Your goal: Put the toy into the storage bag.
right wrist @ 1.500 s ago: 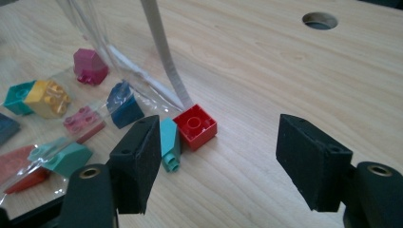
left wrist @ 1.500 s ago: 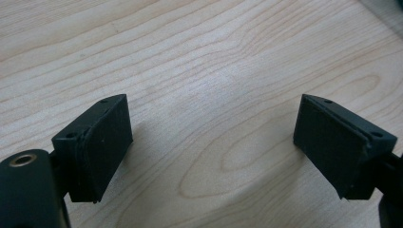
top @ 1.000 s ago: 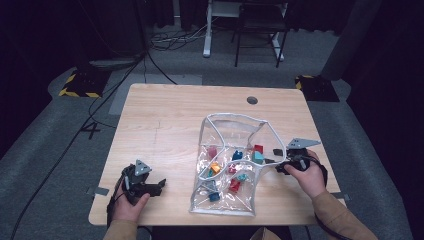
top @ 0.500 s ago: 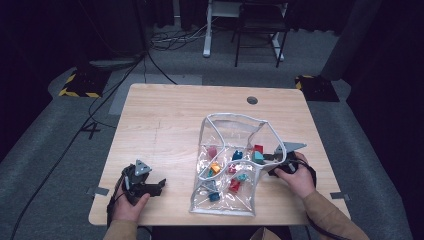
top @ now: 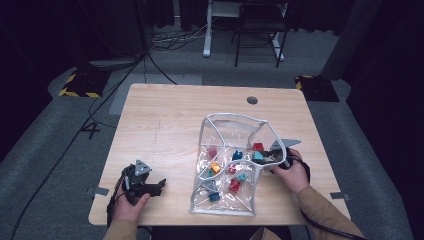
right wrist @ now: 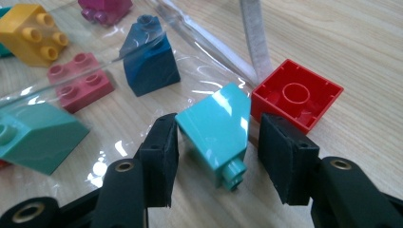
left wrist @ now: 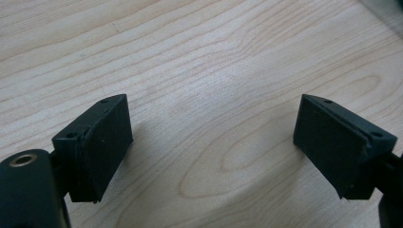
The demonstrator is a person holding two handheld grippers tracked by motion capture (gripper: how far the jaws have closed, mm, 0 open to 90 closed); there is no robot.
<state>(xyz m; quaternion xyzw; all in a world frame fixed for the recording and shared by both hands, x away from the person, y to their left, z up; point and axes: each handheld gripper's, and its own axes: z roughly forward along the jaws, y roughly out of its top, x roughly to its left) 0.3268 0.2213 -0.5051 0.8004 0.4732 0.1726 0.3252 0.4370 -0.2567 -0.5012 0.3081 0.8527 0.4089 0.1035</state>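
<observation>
Right gripper (right wrist: 216, 156) jaws, just closing, flank teal brick (right wrist: 216, 130) at frame centre, left pad touching, right apart; off-centre squeeze could squirt it against red brick (right wrist: 295, 97). Left gripper (left wrist: 214, 142) open over bare table (left wrist: 199, 57).

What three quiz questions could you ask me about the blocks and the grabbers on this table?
1. True or false: the left gripper is holding a block.
2. Which block sits between the right gripper's jaws? A yellow; B teal; C red.
3. What are most of the blocks lying in?

Key:
1. False. Its jaws stand open over the bare table.
2. B. It is the teal block. The jaws have just been closing around it, and a gap shows at one pad.
3. The clear bag.
</observation>
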